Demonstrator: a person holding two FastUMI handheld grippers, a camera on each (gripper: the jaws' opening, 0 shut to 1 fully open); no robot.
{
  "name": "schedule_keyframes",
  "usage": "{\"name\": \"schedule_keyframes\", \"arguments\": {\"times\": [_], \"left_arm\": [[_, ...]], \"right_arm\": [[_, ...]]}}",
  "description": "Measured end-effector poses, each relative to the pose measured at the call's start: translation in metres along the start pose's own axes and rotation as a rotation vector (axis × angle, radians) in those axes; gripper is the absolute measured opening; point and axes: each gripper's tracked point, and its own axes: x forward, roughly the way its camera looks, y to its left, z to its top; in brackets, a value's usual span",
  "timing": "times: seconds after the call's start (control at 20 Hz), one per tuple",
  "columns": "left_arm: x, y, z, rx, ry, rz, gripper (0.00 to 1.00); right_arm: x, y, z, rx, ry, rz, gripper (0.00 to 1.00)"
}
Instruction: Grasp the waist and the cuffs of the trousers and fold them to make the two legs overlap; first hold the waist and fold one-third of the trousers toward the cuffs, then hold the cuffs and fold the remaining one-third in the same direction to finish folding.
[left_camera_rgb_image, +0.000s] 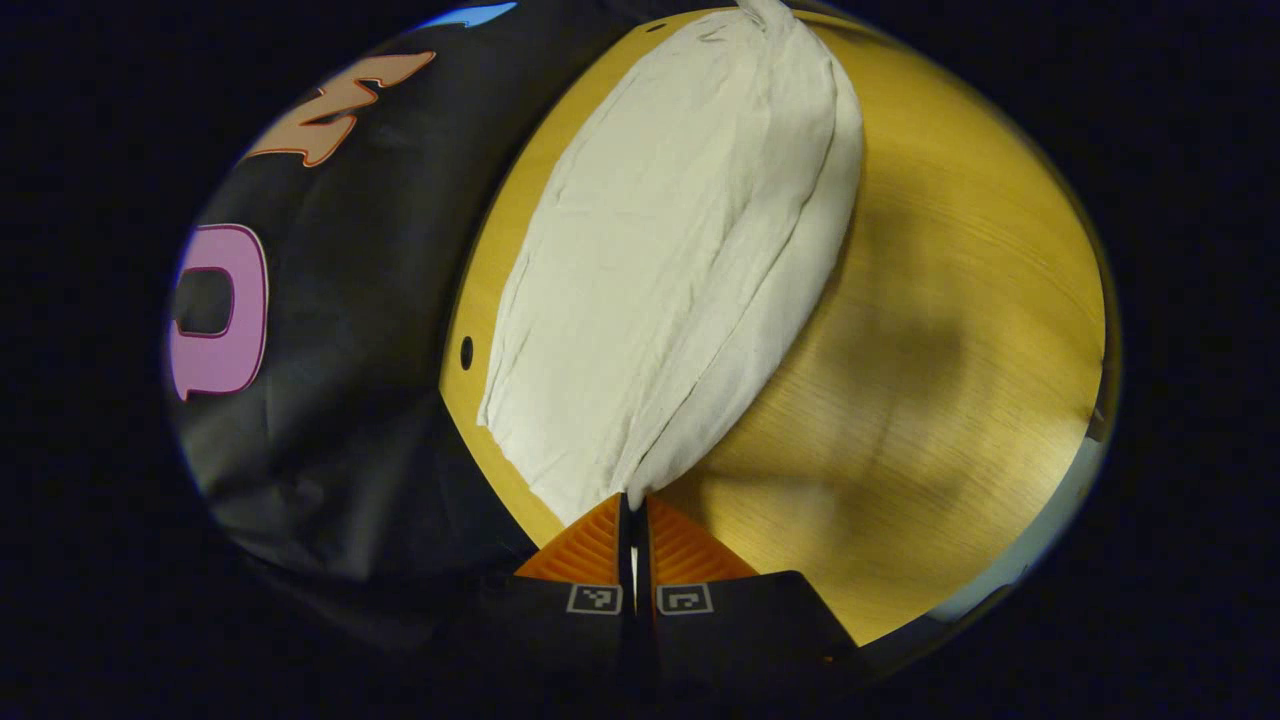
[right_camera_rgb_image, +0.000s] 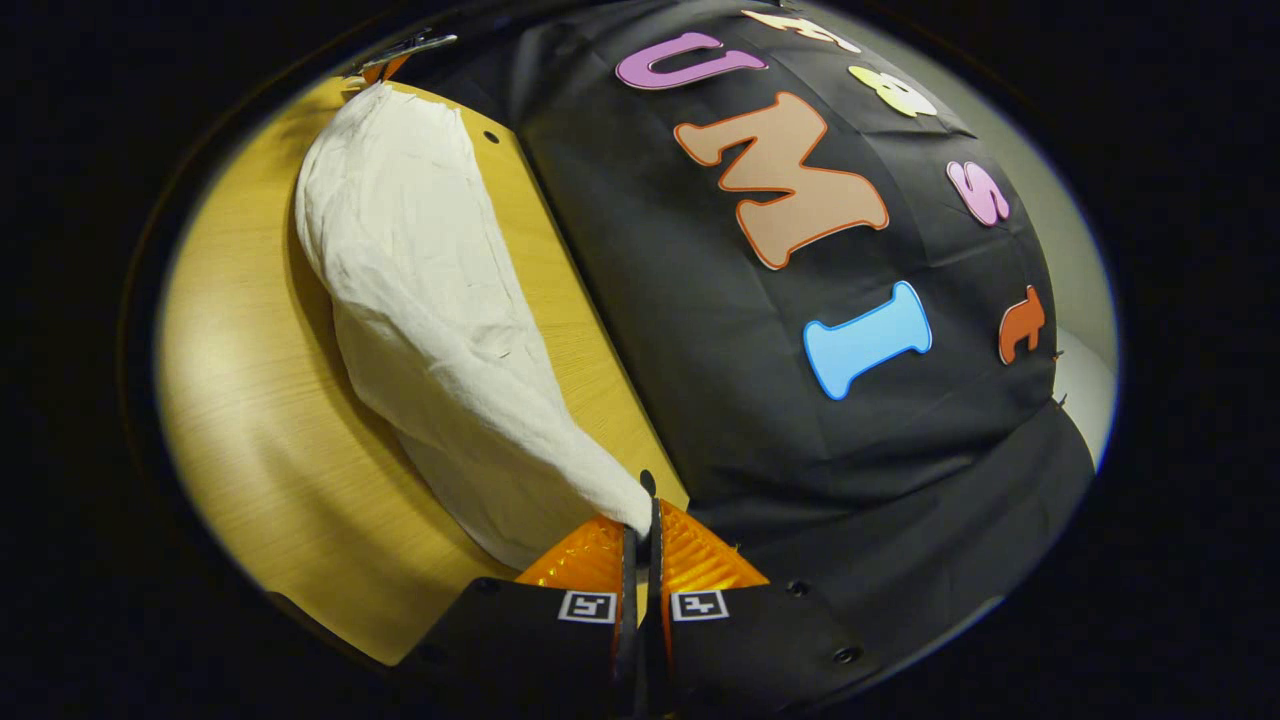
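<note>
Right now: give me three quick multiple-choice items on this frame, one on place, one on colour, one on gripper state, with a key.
1. Where do the trousers lie?
A. on the wooden table
B. on the floor
C. on a chair

2. What colour are the trousers?
A. blue
B. off-white
C. red

3. How is the left hand-held gripper?
A. wide open above the table
B. shut on the trousers
C. shut on nothing

Key:
1 A, the cloth is spread on the wood top.
2 B, pale cream fabric in both views.
3 B, its fingers are closed with a tip of the cloth pinched between them; the right hand-held gripper pinches the other end the same way.
</note>
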Motion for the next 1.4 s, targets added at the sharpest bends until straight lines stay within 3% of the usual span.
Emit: {"name": "schedule_keyframes", "arguments": {"times": [0.3,0.65,1.1,1.4], "left_arm": [[-0.003,0.065,0.023,-0.023,-0.036,0.096,0.00],[0.015,0.136,0.045,-0.157,-0.080,0.165,0.00],[0.097,0.131,0.055,-0.204,-0.082,0.067,0.00],[0.146,0.116,0.054,-0.235,-0.105,0.035,0.00]], "right_arm": [[0.032,-0.032,0.006,0.033,-0.004,-0.059,0.06],[0.093,-0.051,0.021,0.058,-0.007,-0.090,0.06],[0.181,0.006,0.006,0.084,0.115,-0.006,0.04],[0.206,0.044,-0.018,0.128,0.260,0.029,0.08]]}}
